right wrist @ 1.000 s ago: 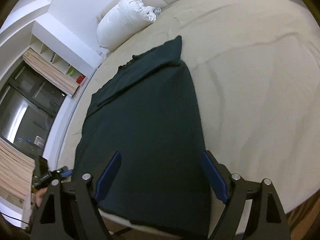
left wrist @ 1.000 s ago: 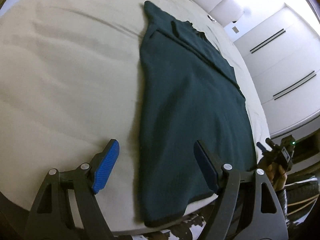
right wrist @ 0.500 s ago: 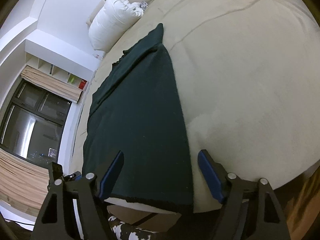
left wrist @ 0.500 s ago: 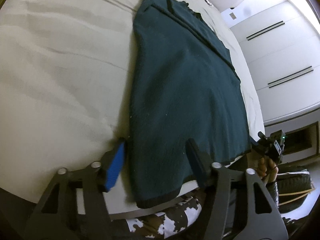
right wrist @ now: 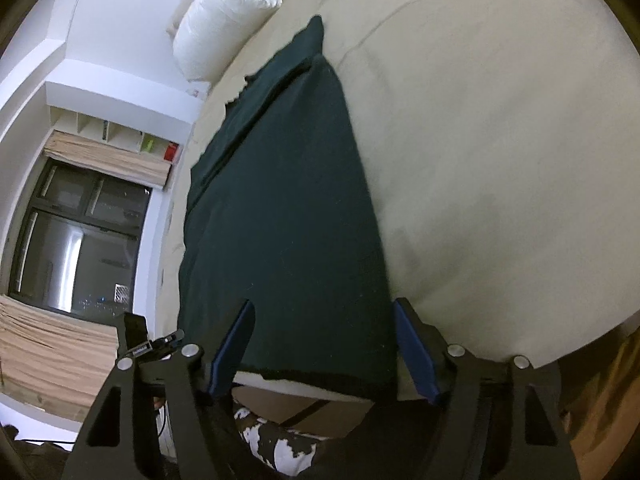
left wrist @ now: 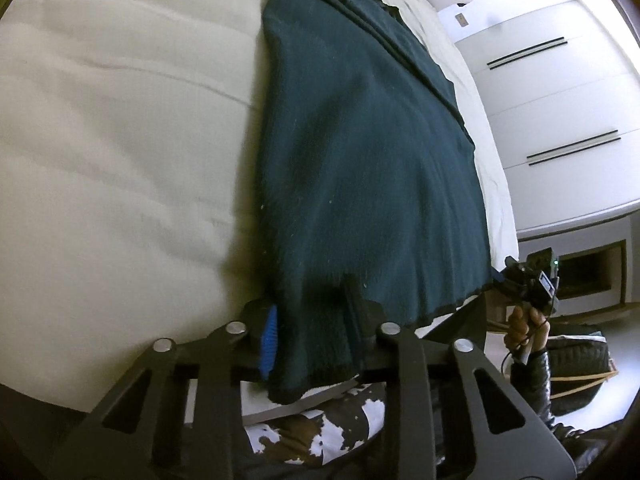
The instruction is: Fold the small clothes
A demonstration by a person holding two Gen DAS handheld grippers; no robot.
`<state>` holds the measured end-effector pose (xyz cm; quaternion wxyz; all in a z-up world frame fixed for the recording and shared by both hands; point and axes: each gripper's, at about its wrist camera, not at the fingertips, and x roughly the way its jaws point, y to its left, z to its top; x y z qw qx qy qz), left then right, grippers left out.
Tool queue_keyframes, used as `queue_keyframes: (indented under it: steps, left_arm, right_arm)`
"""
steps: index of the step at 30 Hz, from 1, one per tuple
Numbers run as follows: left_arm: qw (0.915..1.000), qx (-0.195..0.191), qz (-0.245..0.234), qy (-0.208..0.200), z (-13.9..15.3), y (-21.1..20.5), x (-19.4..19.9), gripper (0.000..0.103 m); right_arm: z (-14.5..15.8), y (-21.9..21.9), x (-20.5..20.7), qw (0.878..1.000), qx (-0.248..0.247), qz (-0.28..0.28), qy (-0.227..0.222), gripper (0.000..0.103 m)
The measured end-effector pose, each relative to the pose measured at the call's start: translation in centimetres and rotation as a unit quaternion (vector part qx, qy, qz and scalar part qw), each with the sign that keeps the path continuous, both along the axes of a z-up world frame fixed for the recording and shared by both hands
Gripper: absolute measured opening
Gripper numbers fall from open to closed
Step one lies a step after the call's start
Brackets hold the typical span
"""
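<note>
A dark teal knitted garment lies flat and lengthwise on a cream-sheeted bed, its hem at the bed's near edge and its collar end pointing toward the headboard. At the near left corner of the hem, the left gripper has its jaws closing with the cloth between them: the blue-padded finger sits against the garment's outer edge and the other finger presses on top of the knit, which bunches up between them, so it seems to be pinching the corner already, though blur makes the contact hard to confirm. At the near right corner, the right gripper straddles the hem with its jaws closing but standing wide, one blue pad over the fabric and the other just outside the garment's right edge; neither presses on it. A white pillow rests at the bed's head. A dark window sits beside the bed, and white wardrobe doors stand opposite.
</note>
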<state>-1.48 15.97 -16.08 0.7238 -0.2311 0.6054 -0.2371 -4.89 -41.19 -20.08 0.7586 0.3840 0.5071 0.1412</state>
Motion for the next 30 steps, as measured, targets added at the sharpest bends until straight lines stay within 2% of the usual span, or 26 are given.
queue_keyframes:
  steps: [2, 7, 9, 11, 15, 17, 20, 25, 30]
  left_arm:
    - [1.0000, -0.001, -0.005, 0.001, 0.0, -0.4, -0.1, 0.020]
    - [0.9998, -0.003, -0.017, 0.007, -0.3, -0.9, -0.2, 0.019]
    - [0.9996, -0.019, -0.005, 0.020, -0.8, -0.4, 0.1, 0.019]
    - [0.9994, -0.027, -0.001, 0.023, -1.0, -0.3, 0.1, 0.019]
    - [0.9995, -0.028, -0.002, 0.015, -0.6, -0.4, -0.1, 0.019]
    - [0.9995, -0.030, 0.001, 0.012, -0.4, -0.1, -0.1, 0.009]
    - [0.9988, -0.045, 0.015, 0.012, -0.6, 0.7, -0.2, 0.004]
    - [0.9978, -0.059, 0.030, 0.003, -0.6, 1.0, -0.6, 0.004]
    - [0.9942, -0.093, 0.052, -0.011, 0.4, 1.9, -1.0, 0.003]
  right_arm:
    - [-0.2, -0.2, -0.1, 1.000, 0.010, -0.003, 0.005, 0.068]
    - [-0.6, 0.1, -0.5, 1.000, 0.021, 0.011, 0.019, 0.056]
    - [-0.7, 0.5, -0.5, 0.999, 0.023, 0.020, 0.020, 0.053]
    - [-0.9, 0.9, -0.4, 0.999, 0.025, 0.023, 0.024, 0.045]
    - [-0.9, 1.1, -0.4, 0.999, 0.022, 0.022, 0.026, 0.020]
    - [-0.9, 0.7, -0.5, 0.999, 0.025, 0.014, 0.023, 0.014]
    - [-0.8, 0.1, -0.7, 1.000, 0.025, 0.003, 0.018, 0.010]
    - [-0.2, 0.1, -0.7, 1.000, 0.019, -0.004, 0.002, 0.009]
    - [0.7, 0.5, -0.7, 1.000, 0.018, -0.003, -0.017, 0.008]
